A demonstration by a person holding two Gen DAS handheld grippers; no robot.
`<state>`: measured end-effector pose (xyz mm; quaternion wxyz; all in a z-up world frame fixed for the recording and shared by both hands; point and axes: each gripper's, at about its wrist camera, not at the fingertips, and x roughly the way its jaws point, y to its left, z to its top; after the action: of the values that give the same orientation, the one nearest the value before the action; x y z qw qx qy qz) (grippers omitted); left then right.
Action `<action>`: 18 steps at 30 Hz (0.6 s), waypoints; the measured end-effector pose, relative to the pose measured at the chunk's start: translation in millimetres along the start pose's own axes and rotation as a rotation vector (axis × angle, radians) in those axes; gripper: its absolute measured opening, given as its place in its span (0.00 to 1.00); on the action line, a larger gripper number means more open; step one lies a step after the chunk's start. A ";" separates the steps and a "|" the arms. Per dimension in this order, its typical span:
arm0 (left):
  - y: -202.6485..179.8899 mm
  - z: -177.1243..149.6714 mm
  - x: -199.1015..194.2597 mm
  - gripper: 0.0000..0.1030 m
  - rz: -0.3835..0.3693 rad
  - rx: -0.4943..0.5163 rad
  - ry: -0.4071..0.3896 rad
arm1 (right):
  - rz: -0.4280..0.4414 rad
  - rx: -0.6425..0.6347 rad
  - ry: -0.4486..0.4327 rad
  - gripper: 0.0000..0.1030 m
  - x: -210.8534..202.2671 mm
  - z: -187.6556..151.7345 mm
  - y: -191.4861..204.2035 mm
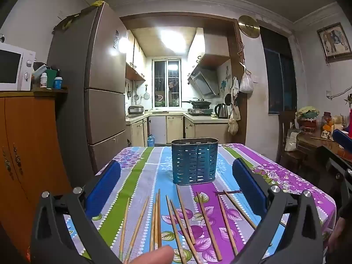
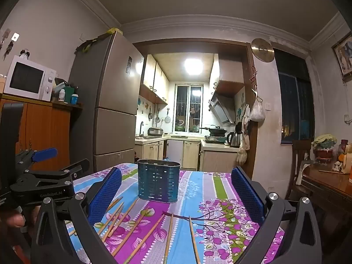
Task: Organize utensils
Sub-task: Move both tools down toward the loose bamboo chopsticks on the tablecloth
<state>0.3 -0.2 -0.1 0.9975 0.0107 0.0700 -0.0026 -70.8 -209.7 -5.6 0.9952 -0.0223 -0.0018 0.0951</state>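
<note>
- Chopsticks (image 1: 176,224) lie nearest, loose and splayed on the flowered cloth of the counter (image 1: 140,171), all on my side of the blue holder (image 1: 194,161), none inside it that I can see.
- My fingertip (image 1: 154,255) shows at the bottom edge of the left view, over the near ends of the sticks.
- My left tool (image 1: 176,189) hangs released, its jaws spread wide with nothing between them; the sticks lie below and between the blue pads (image 1: 103,189), untouched.
- My right tool (image 2: 176,194) is likewise spread wide and empty, with several sticks fanned out just short of its left pad (image 2: 105,195) and two more lying nearer the middle.
- The blue holder stands upright beyond the sticks, almost straight ahead of the left tool and a little left of centre for the right one.
- As I judge it, no stick is gathered yet, so this is the very start of the sorting.
- Next I would dip one tool onto a single stick, close on its shaft, tilt it upright and carry it over the holder's open rim.
- The sticks are thin and lie flat, so the pads must come low and square to avoid skidding one away.
</note>
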 end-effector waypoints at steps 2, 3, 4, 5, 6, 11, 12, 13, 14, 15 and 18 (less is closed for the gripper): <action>-0.1 0.0 0.5 0.95 -0.003 -0.001 0.002 | 0.001 0.000 -0.002 0.97 0.2 -0.1 0.2; -0.1 -0.1 0.7 0.95 -0.004 -0.001 0.002 | 0.001 -0.001 -0.003 0.97 0.2 0.0 0.3; 0.0 -0.1 0.7 0.95 -0.007 -0.001 0.002 | 0.000 -0.002 -0.004 0.97 0.3 0.2 0.3; 0.3 -0.4 1.0 0.95 -0.007 -0.003 0.002 | 0.001 -0.002 -0.004 0.97 0.3 0.5 0.1; 4.9 -3.3 1.1 0.95 -0.007 -0.003 0.004 | 0.000 -0.003 -0.005 0.97 0.0 0.8 -0.2; 22.2 -12.7 19.3 0.95 -0.061 -0.017 0.129 | -0.006 -0.016 0.006 0.97 4.5 -5.1 -0.5; 27.8 -12.1 19.0 0.95 -0.082 -0.041 0.143 | -0.008 -0.021 0.007 0.97 -1.1 -0.8 -2.8; 38.0 -12.0 19.2 0.95 -0.114 -0.072 0.155 | -0.011 -0.027 0.007 0.97 -2.5 -0.6 -5.0; 46.7 -8.6 18.2 0.95 -0.104 -0.078 0.163 | -0.014 -0.034 0.008 0.97 -3.7 -0.4 -7.2; 54.3 -3.1 17.1 0.95 -0.071 -0.068 0.153 | -0.015 -0.044 0.008 0.97 -4.6 -0.1 -8.3; 71.7 19.0 -4.3 0.95 0.052 -0.005 0.019 | -0.022 -0.066 0.000 0.97 -9.7 2.9 -11.0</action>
<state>-0.8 71.1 20.9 0.9965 0.0101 0.0793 0.0237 -78.2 -222.2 -2.2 0.9949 -0.0553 -0.0053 0.0843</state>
